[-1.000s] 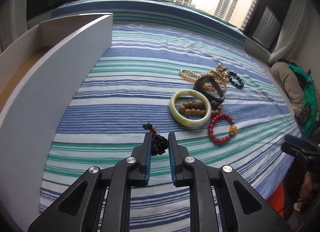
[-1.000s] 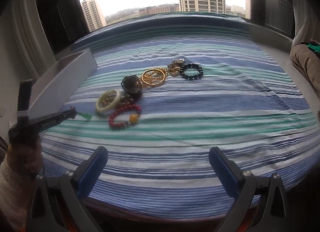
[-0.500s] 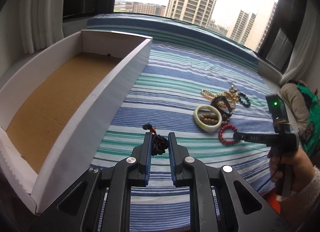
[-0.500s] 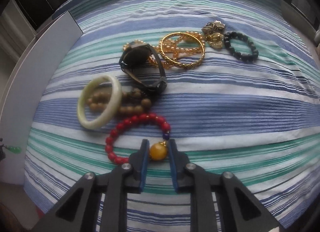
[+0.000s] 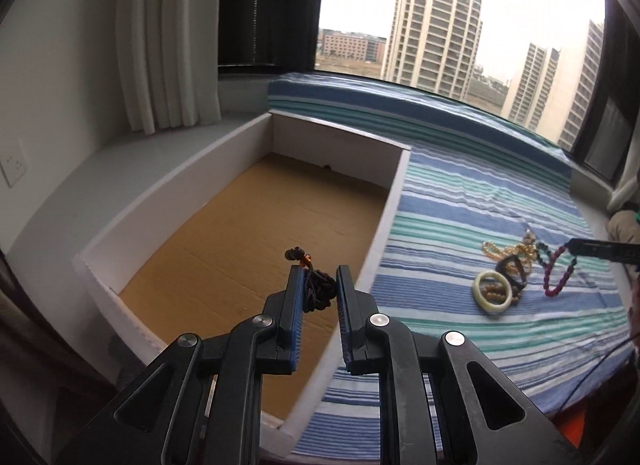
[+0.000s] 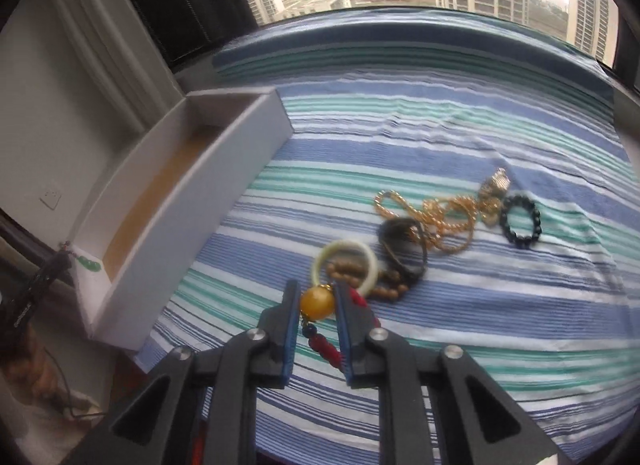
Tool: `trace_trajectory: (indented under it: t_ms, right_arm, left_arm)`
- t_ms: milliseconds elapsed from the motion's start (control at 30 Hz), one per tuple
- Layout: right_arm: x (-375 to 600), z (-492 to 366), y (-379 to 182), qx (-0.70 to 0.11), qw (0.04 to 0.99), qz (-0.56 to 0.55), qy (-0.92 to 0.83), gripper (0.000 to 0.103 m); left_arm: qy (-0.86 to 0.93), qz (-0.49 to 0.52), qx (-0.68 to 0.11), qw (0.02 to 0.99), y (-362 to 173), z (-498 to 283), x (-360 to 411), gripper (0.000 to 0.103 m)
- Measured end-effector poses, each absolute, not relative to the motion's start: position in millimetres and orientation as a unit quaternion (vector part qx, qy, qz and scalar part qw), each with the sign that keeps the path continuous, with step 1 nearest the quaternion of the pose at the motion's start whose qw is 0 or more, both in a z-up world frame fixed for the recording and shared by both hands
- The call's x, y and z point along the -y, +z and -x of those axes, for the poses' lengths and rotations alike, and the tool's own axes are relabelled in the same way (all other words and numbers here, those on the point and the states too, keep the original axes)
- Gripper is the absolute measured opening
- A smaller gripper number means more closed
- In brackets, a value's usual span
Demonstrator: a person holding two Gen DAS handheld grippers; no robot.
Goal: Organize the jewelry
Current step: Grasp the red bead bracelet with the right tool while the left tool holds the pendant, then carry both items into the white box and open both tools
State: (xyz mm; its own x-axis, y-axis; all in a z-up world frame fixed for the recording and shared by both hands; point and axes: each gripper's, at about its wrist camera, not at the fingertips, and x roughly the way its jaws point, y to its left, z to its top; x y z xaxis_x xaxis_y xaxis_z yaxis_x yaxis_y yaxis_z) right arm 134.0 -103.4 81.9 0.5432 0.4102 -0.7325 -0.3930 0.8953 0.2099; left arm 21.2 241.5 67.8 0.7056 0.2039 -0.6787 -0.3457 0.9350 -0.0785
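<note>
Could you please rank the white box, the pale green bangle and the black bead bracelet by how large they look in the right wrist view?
1. white box, by far the largest.
2. pale green bangle.
3. black bead bracelet, though it lies farther away, so the true difference is unsure.

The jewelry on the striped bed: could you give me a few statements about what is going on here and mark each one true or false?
1. The right gripper pinches the red bead bracelet by its amber bead. True.
2. The left gripper is empty. False: it grips a dark cord necklace.
3. The white box is full of jewelry. False: only its bare brown floor shows.
4. The pale green bangle lies on the striped bedspread. True.
</note>
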Motion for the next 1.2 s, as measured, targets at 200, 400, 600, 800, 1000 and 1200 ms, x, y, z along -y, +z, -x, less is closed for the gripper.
trace_trajectory:
  t_ms: [200,400,600,800,1000,1200]
  right_arm:
    - [-0.8,-139.4,129.0,-0.357,0.867,0.009,0.348,0.018]
    - [-120.9,-177.4,85.3,-0.378,0.829,0.041,0.411,0.018]
    - [-200.5,-191.4,16.4,-0.412,0.810,0.125,0.398,0.020]
    - [-202.4,-195.5,-1.3,-0.414,0.820,0.123,0.375,0.048]
    - [-199.2,-201.2,-9.3,-0.407,0.831,0.150,0.348,0.048]
    - [-191.3,-202.4,-7.9,-0.404,0.824,0.147,0.369,0.048]
  left_arm:
    - [0.213,0.104,-0.389,0.890,35.6,-33.8,-284.5,0.014]
    - [0.232,0.117,-0.422,0.869,-1.5,-51.7,-297.2,0.014]
    - [0.242,0.128,-0.434,0.859,-13.5,-51.6,-296.4,0.049]
    - [0.269,0.090,-0.398,0.872,1.0,-45.2,-288.5,0.096]
    - [0.276,0.064,-0.383,0.879,1.4,-50.2,-281.5,0.097]
    - [0.324,0.010,-0.366,0.873,7.3,-52.6,-278.0,0.098]
